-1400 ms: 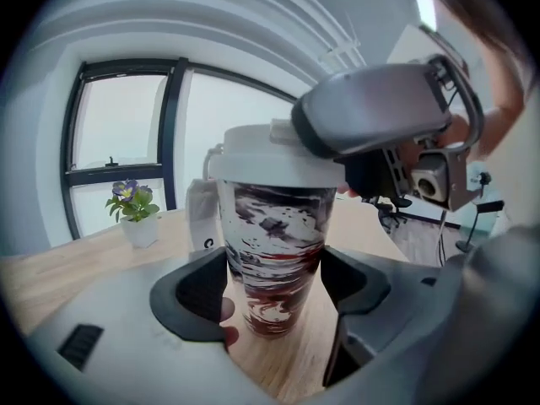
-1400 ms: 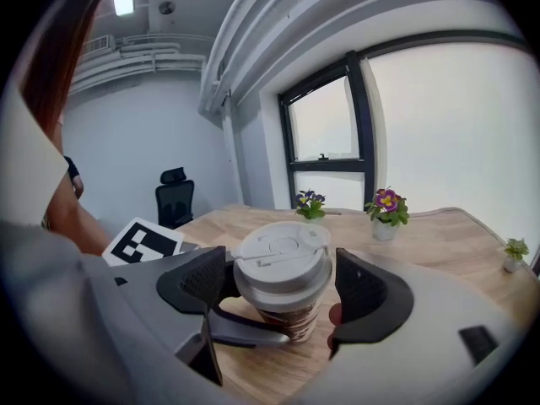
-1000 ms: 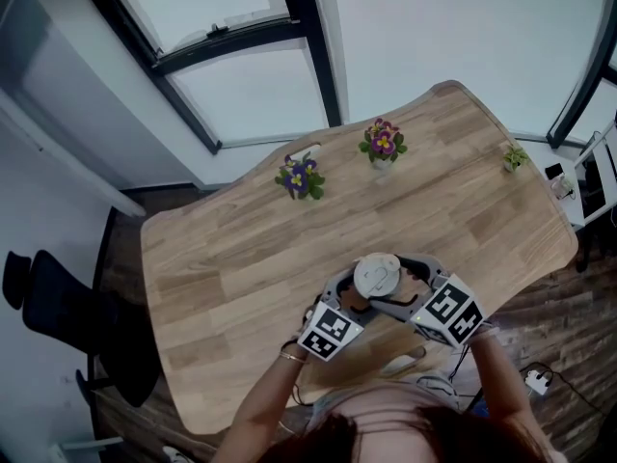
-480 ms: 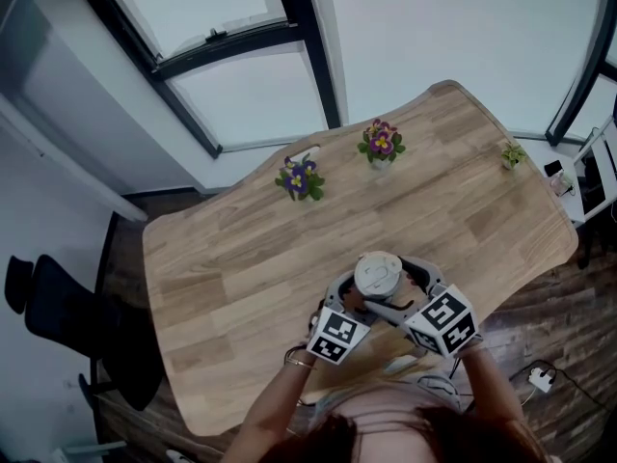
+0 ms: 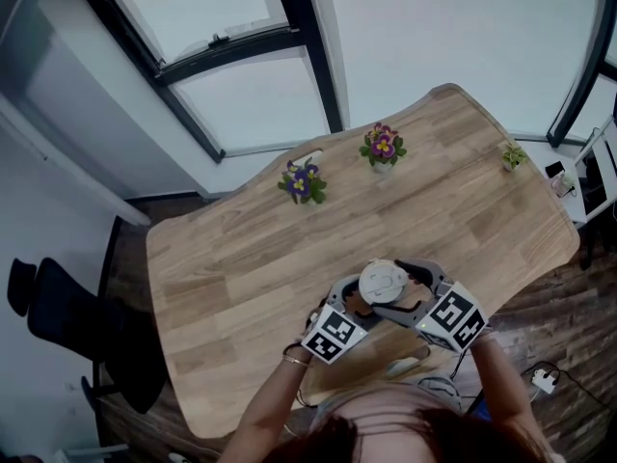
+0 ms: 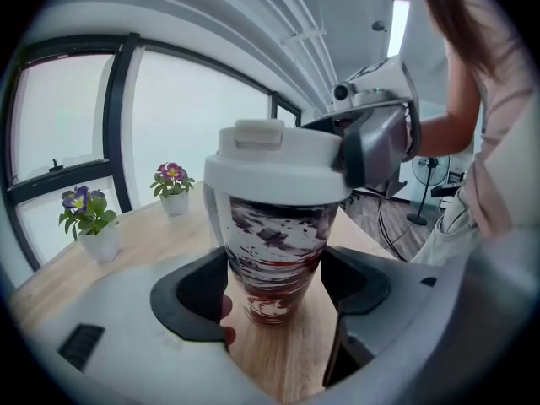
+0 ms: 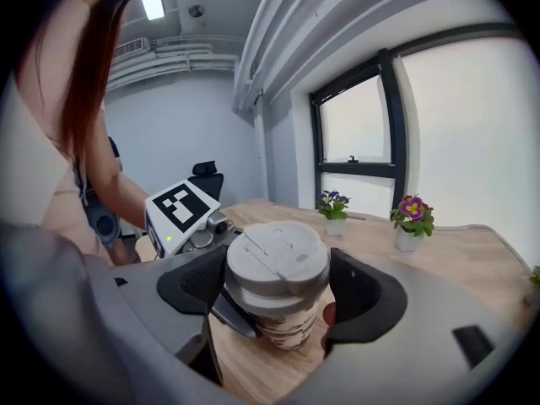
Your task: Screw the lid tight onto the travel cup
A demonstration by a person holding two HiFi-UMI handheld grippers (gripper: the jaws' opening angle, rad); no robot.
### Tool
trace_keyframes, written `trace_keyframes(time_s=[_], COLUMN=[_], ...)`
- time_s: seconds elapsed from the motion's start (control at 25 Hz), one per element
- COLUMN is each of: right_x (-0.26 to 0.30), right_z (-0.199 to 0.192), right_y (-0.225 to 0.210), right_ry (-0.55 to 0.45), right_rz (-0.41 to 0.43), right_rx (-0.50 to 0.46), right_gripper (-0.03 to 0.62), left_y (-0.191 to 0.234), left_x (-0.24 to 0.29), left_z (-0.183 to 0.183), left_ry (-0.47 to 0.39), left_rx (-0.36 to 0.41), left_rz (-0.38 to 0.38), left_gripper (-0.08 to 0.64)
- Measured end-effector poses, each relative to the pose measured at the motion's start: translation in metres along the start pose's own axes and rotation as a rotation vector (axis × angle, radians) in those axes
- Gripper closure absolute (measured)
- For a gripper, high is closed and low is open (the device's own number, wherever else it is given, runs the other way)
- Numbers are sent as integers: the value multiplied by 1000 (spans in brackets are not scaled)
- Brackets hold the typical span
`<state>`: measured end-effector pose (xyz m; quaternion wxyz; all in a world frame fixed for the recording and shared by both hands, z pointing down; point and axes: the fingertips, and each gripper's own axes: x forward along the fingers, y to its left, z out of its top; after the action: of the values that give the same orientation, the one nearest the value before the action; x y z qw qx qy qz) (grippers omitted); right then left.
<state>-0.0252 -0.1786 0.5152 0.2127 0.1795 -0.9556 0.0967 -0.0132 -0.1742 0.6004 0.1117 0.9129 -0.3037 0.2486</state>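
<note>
White plastic lid [image 7: 277, 260] sat on top of the cup [image 6: 274, 251], a tumbler mottled dark red and black, standing upright on the table [image 5: 241, 249].

Left gripper [image 6: 274, 285]: jaws pressed on the cup's body from both sides, below the lid, clamping it.

Right gripper [image 7: 277, 289]: jaws clenched on the lid's rim, one each side, reaching in from the cup's right.

Step judged in hand: turning the lid down on its thread. The lid looked level on the cup; whether the thread was fully home could not be told. To do it well:
- The left gripper should act only as an anchor, squeezing firmly enough that the body does not spin, with the cup's base flat on the wood.
- The right gripper should twist about the cup's upright axis, with no sideways lean that could cross the thread or tip the cup.
- If the wrist runs out of turn, it should let go, swing back, regrip and turn again until the lid resists.

Room and edges:
- The cup stood near the table's edge on the person's side, so any slide ought to go away from that edge.
- Both grippers' bodies crowded the cup's near side, close together — the likeliest bump during a twist.
- Beyond the cup lay broad bare wood.
- Two flower pots [image 5: 302, 181] [image 5: 382, 148] stood well apart from the cup on its far side.
</note>
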Motion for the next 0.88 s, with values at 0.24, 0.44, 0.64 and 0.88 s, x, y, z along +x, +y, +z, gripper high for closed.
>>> trace_keyframes(time_s=[0.24, 0.44, 0.64, 0.88], right_x=[1, 1, -6, -3], right_z=[1, 1, -6, -7], right_y=[-5, 0, 8, 9], right_ry=[-68, -73, 46, 42], right_rz=[-217, -152, 28, 33], right_rx=[106, 129, -20, -85], right_gripper=[216, 215, 216, 218], left_y=[5, 2, -7, -6], left_x=[-1, -2, -6, -5], left_z=[3, 1, -5, -2], left_ry=[-57, -87, -7, -1], left_rx=[-95, -109, 11, 3], left_rz=[173, 180, -36, 5], left_gripper=[224, 224, 224, 224])
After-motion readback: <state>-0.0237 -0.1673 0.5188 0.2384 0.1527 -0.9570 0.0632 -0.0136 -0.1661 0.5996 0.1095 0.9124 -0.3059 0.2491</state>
